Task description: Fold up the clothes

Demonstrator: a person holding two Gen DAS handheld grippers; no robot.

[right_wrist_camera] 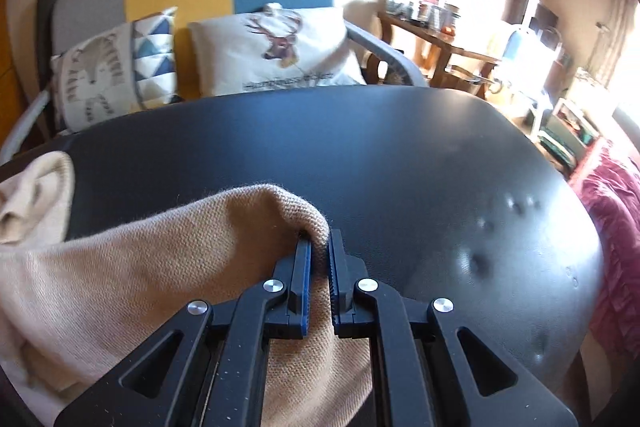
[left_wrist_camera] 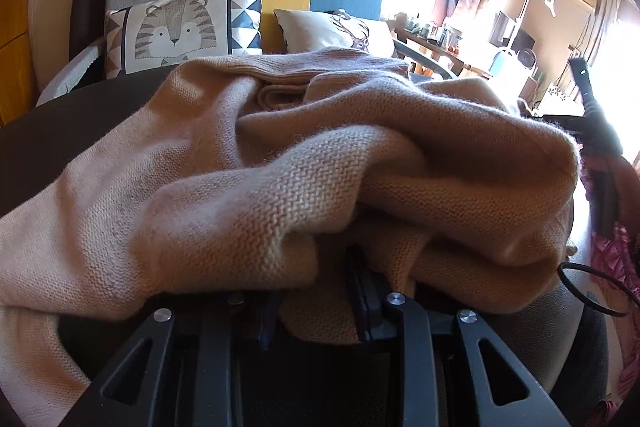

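Right hand-held gripper (right_wrist_camera: 319,251) is clenching a knit sweater (right_wrist_camera: 120,267) fold, cloth trailing leftward over the bench (right_wrist_camera: 400,155); left hand-held gripper (left_wrist_camera: 316,291) is gripping bunched knit.

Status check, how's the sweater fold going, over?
Right gripper shut on sweater fold. Left gripper has knit between its fingers. Sweater bunched on black table. Nothing in the way.

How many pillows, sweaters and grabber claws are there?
Pillows: 2, tiger pillow and deer pillow.
Sweaters: 1, beige sweater.
Grabbers: 2, left gripper and right gripper, both clamped on it.
Total: 5
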